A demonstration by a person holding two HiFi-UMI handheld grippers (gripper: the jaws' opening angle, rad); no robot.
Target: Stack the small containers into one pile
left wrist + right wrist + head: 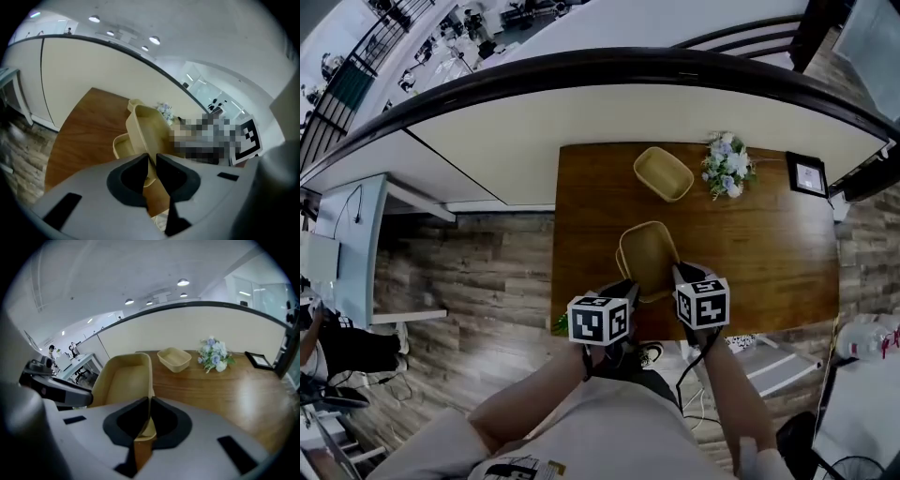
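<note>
1. The left claw (pixel 626 286) is clamped on the left wall of the top container (pixel 649 251). Its jaws stand a sliver apart with the thin wall pinched between them.
2. The right claw (pixel 680 274) is pressed together on the opposite wall of the same container. Both claws hold it at the near edge of the tabletop (pixel 769 248).
3. The top container is tilted, and a lower container (pixel 121 146) peeks out from under its left side. I cannot tell whether the two are fully nested or only overlapping.
4. A far container (pixel 663 173) sits alone, well apart, toward the back of the tabletop, near the flowers (pixel 727 167).
5. My read is that the step in hand is seating the first pair, so the pile is roughly half built.
6. The next move looks to call for levelling the top container so its walls slide squarely into the lower one, then letting go with both claws. After that, one claw would fetch the far container, or the pair would be carried to it.
</note>
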